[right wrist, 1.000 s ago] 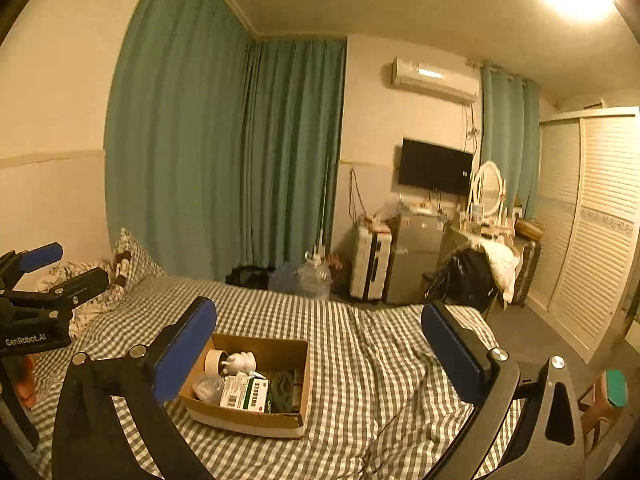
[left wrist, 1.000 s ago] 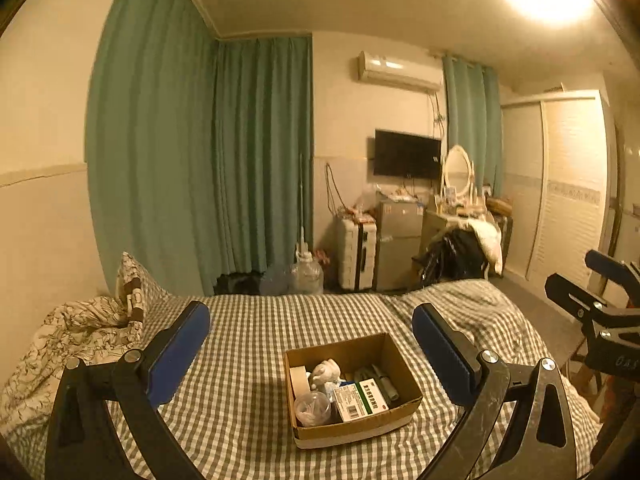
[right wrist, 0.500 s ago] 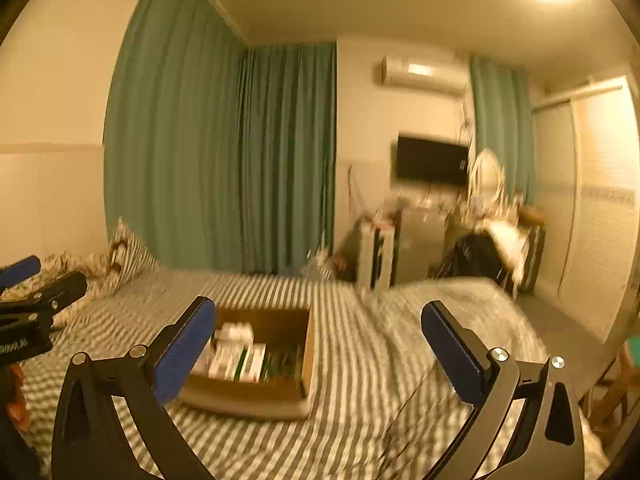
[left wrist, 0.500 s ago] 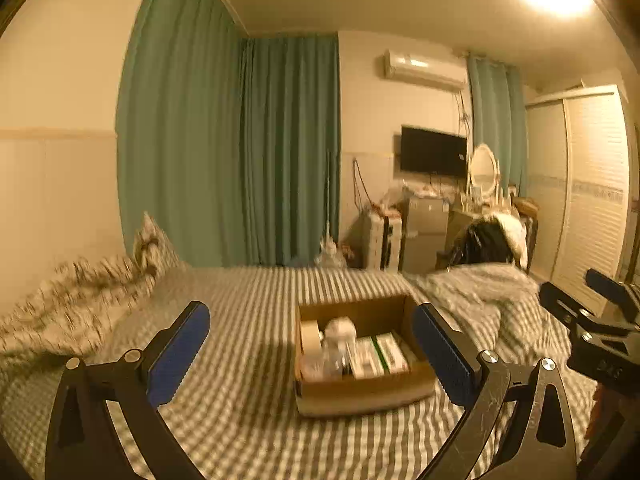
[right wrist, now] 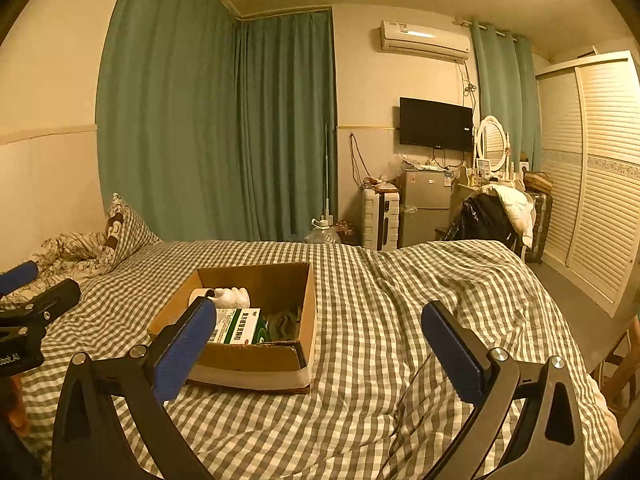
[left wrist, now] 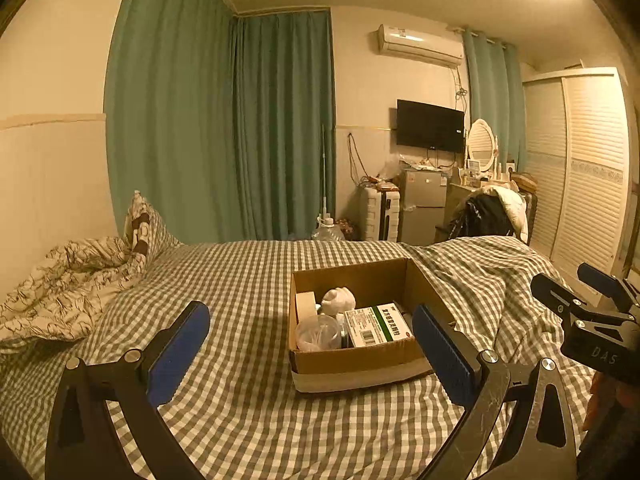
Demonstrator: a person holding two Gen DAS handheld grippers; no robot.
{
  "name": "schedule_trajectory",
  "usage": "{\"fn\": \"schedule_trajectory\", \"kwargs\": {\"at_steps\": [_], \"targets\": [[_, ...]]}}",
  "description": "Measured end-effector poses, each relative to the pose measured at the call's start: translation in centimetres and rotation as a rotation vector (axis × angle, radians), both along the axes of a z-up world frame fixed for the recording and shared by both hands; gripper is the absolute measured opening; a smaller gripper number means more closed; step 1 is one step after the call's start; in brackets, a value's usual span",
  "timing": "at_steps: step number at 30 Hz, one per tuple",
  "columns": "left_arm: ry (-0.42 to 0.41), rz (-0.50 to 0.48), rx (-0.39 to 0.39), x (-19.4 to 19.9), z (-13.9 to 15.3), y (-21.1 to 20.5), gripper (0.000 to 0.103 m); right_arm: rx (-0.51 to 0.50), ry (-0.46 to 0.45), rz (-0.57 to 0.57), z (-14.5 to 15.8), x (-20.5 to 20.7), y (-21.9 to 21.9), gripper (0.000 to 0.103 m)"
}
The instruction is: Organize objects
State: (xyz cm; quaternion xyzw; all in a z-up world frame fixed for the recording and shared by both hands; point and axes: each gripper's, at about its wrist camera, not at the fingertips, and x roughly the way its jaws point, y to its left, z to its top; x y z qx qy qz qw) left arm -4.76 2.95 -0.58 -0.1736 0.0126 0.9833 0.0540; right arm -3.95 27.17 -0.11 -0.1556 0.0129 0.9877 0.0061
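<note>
An open cardboard box (left wrist: 356,364) (right wrist: 256,358) rests on the checked bedspread (left wrist: 248,280) (right wrist: 380,280). Inside it lie a green-and-white medicine carton (left wrist: 378,324) (right wrist: 238,326), a white figurine (left wrist: 338,300) (right wrist: 232,296), a roll of tape (left wrist: 305,306) and a clear plastic tub (left wrist: 318,332). My left gripper (left wrist: 312,344) is open and empty, held above the bed just short of the box. My right gripper (right wrist: 316,340) is open and empty too, with the box behind its left finger. Each gripper shows at the edge of the other's view.
A crumpled patterned quilt (left wrist: 68,280) and a pillow (left wrist: 140,228) lie at the bed's left end. Beyond the bed stand a water jug (left wrist: 326,232), a suitcase (left wrist: 380,214), a small fridge (left wrist: 424,206), a clothes-draped chair (left wrist: 488,212) and a louvred wardrobe (left wrist: 580,168).
Both views have swung and settled; the motion blur is gone. The box looks larger and nearer. Both grippers stay open.
</note>
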Motion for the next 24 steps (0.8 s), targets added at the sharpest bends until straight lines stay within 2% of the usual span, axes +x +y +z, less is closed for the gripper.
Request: {"fn": "schedule_trajectory", "kwargs": {"at_steps": [24], "targets": [[-0.022,0.000,-0.004,0.34,-0.08,-0.06,0.103,0.017,-0.001,0.023,0.50,0.55,-0.99,0.103]]}}
